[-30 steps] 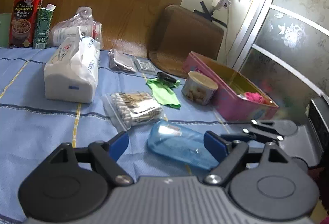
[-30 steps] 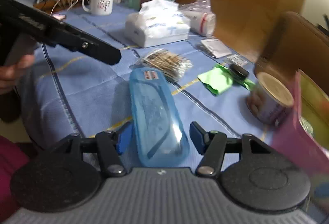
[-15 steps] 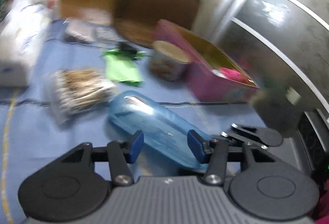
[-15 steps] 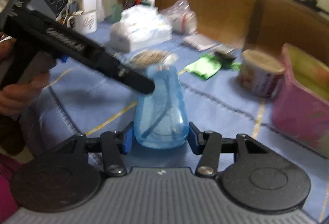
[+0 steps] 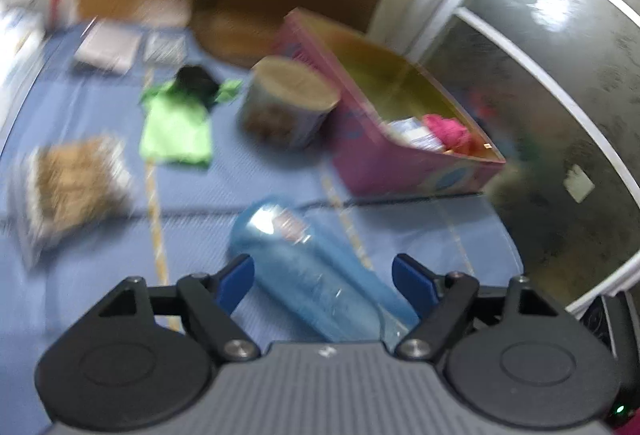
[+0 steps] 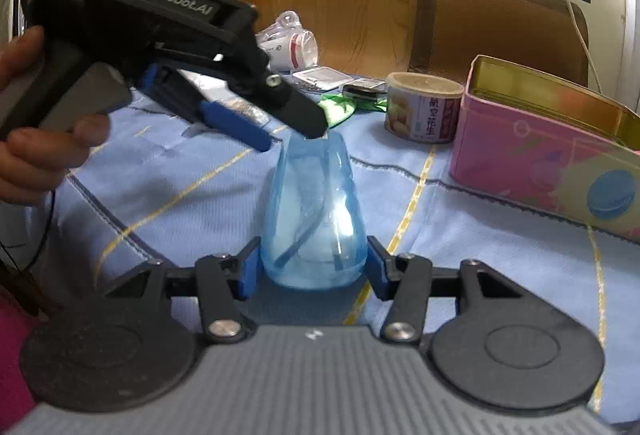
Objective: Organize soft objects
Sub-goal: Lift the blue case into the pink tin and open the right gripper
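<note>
A translucent blue case [image 6: 316, 203] lies lengthwise on the blue tablecloth. My right gripper [image 6: 310, 267] has its blue pads against both sides of the case's near end, and its jaws are easing open. My left gripper [image 6: 288, 135], held by a hand [image 6: 32, 139], hovers over the far end. In the left wrist view the case [image 5: 288, 235] runs between the left gripper's [image 5: 324, 279] pads with gaps on both sides, and those jaws are opening. A green cloth [image 5: 176, 127] lies farther back. Something soft and pink [image 5: 444, 127] sits in the pink tin [image 5: 400, 171].
A round can [image 6: 424, 107] stands beside the pink tin [image 6: 520, 139] on the right. A bag of cotton swabs [image 5: 72, 183] lies to the left, with small packets and white packages behind it. A brown chair back [image 6: 500, 23] rises past the table's far edge.
The right gripper's pads have closed onto the near end of the blue case. The left gripper narrowed around the case, then spread wide again, and its view has swung toward the pink tin.
</note>
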The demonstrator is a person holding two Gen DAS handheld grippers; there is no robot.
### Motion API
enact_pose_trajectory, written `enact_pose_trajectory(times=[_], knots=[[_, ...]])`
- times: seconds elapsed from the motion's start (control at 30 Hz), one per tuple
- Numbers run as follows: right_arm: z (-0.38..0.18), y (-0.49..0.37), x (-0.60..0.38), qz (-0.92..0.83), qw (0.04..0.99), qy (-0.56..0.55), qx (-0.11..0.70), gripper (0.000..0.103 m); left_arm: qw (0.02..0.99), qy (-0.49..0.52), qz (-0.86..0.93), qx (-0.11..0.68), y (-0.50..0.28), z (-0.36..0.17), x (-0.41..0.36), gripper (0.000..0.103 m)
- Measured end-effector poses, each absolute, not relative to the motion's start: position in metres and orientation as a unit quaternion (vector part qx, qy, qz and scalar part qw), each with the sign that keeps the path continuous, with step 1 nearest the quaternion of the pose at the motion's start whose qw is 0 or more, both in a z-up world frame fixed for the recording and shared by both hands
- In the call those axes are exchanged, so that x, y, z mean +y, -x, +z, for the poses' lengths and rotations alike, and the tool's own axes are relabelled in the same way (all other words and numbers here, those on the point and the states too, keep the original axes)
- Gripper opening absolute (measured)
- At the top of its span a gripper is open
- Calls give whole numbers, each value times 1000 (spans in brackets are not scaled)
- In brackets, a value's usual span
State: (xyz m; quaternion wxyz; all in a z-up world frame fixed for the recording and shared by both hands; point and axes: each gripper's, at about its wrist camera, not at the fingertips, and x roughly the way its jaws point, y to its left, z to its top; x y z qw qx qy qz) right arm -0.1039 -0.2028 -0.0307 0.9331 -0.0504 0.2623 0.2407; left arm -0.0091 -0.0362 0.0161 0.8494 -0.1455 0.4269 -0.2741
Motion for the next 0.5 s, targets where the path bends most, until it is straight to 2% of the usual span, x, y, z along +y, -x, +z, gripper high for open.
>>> enact_pose_trajectory(times=[0.07,0.13,0.27,0.37,0.5], knots=[[-33,104,-202,251,933,50,253,61,836,170,-268,448,8,7,-32,84],[-34,94,-205,264,929,46,254,57,826,186,-267,460,3,-3,-36,85],[-32,93,-201,247,940,65,228,55,840,168,-261,444,-2,3,-53,72],[-14,104,-213,223,955,60,185,55,840,171,-291,425,-4,26,-61,71],[15,104,-235,173,975,49,129,55,857,126,-334,371,-17,72,-96,71]])
